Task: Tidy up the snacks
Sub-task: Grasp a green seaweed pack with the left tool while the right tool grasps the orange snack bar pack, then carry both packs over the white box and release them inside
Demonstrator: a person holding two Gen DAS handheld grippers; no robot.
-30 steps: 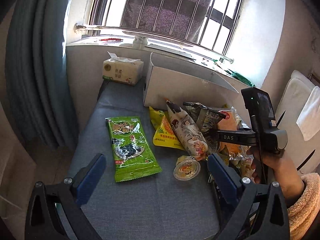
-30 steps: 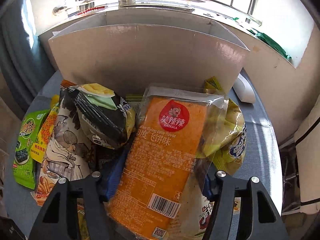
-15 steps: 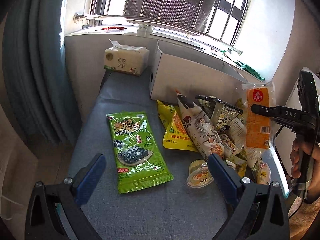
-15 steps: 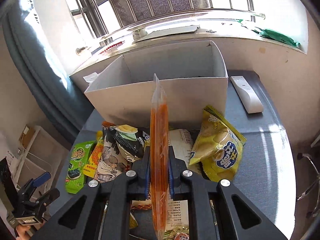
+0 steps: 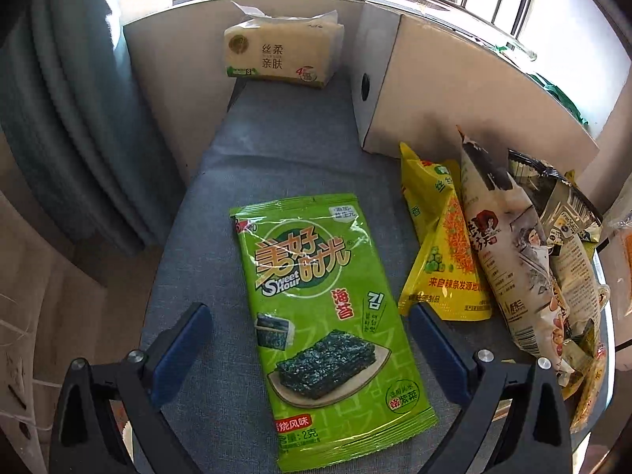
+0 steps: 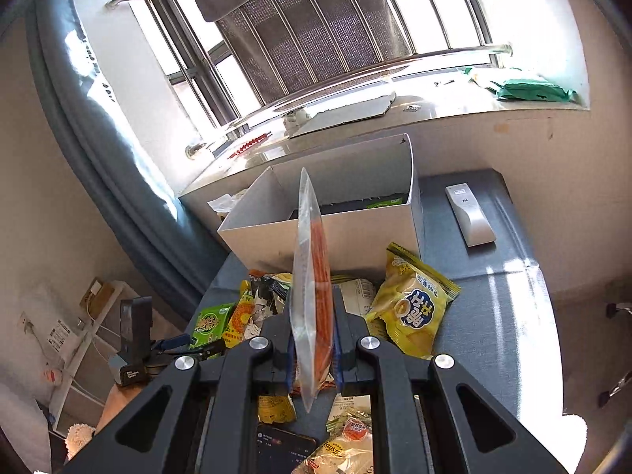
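Note:
A green seaweed packet (image 5: pixel 320 308) lies flat on the grey-blue table (image 5: pixel 276 150). My left gripper (image 5: pixel 308 316) hovers just above it, open, one blue finger on each side of the packet's lower half. My right gripper (image 6: pixel 314 351) is shut on an orange snack packet (image 6: pixel 312 276), held edge-on and upright above the snack pile. Behind the packet stands the white cardboard box (image 6: pixel 335 237), open at the top with something dark inside. In the right wrist view the left gripper (image 6: pixel 185 345) shows low at the left, beside the seaweed packet (image 6: pixel 211 324).
A heap of snack bags (image 5: pixel 513 256) lies right of the seaweed, in front of the box (image 5: pixel 454 98). A yellow chips bag (image 6: pixel 414 312), a white remote (image 6: pixel 470 215) and a phone (image 6: pixel 284 450) lie on the table. A tissue pack (image 5: pixel 280 55) stands by the wall.
My right gripper closed on the orange packet and lifted it upright off the pile. My left gripper came down and closer over the green seaweed packet, still open.

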